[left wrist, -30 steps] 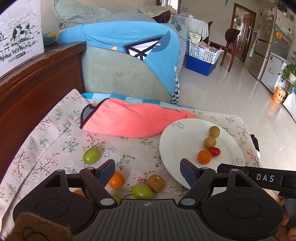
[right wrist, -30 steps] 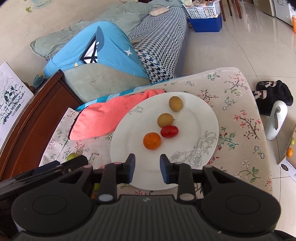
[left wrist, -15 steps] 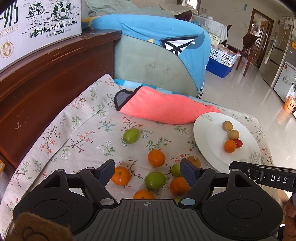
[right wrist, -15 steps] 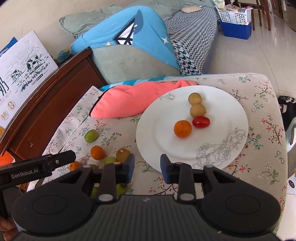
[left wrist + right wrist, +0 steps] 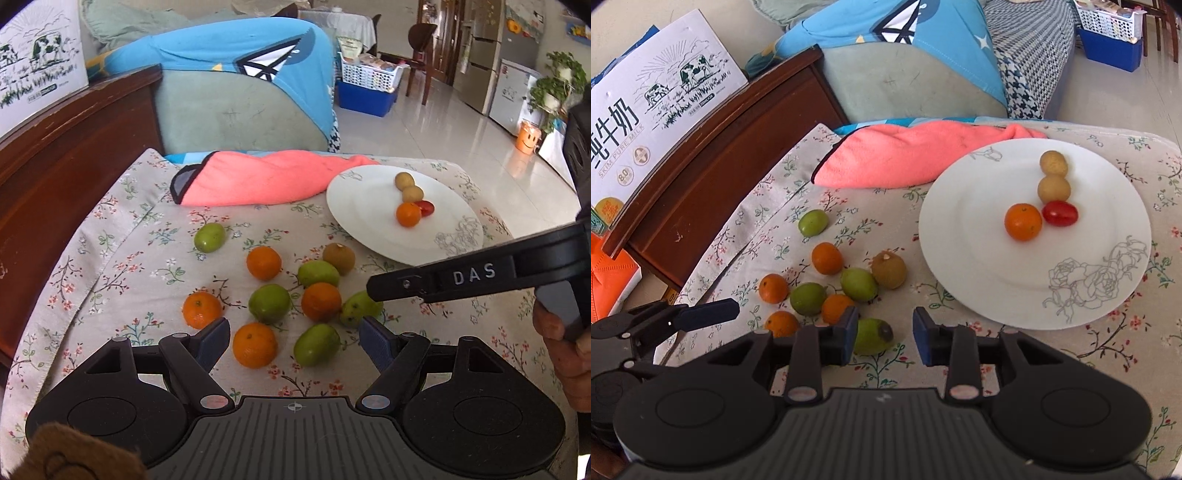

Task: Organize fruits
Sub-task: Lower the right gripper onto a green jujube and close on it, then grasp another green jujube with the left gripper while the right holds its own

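Floral cloth (image 5: 122,236) underlies both empty tongs: left gripper (image 5: 291,338) spread wide, right gripper (image 5: 885,331) just widening, apparently touching nothing.

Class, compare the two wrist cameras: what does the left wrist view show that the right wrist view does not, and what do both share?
Only the left wrist view shows the silver fridge, the orange smiley pot and a bare hand. Only the right wrist view shows the orange box by the wooden frame. Both show the round white plate, the pink towel and loose fruit on the floral cloth.
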`<state>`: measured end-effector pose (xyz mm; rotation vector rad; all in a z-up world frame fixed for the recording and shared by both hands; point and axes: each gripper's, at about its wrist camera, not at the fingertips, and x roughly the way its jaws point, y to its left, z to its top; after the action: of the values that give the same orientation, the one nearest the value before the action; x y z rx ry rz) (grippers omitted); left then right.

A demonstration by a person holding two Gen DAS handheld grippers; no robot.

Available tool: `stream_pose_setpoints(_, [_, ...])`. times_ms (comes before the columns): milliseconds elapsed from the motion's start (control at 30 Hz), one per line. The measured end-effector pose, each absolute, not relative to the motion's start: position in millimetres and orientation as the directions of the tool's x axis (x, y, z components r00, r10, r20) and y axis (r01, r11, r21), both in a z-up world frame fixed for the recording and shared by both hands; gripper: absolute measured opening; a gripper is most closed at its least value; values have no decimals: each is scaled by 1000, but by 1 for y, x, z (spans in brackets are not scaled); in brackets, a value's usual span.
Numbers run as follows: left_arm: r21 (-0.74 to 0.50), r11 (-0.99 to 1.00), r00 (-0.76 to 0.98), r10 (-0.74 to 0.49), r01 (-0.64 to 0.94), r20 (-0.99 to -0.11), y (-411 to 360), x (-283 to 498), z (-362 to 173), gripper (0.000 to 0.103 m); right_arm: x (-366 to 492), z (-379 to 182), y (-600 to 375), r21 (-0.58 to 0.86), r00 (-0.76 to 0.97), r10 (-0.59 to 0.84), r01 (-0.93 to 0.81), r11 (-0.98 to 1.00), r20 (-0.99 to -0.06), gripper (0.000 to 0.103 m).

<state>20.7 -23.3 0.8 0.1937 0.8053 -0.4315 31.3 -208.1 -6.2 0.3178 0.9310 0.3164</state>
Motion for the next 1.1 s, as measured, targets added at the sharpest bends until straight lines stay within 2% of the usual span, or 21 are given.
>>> stream_pose_setpoints(333, [71, 846, 600, -312, 528, -737, -39, 13, -16, 76, 34, -15, -197, 376, 515, 394, -146, 915, -761, 39])
stream_pose_setpoints(500, [77, 844, 619, -324, 531, -716, -38, 14, -19, 69, 36, -18, -193, 361, 507, 384, -148, 921, -772, 41])
stream_pose_setpoints(700, [25, 827, 593, -381, 561, -710, -38, 15, -17, 50, 36, -19, -185, 329, 518, 373, -179, 927, -770, 40])
stream_pose_setpoints(800, [11, 824, 577, -387, 567, -719, -38, 15, -20, 43, 37, -20, -185, 355, 502, 399, -186, 916, -767, 30])
stream_pose_setpoints(1100, [6, 834, 585, -382, 552, -716, -38, 18, -22, 42, 36, -16, -196, 318, 518, 352, -157, 935, -779, 30])
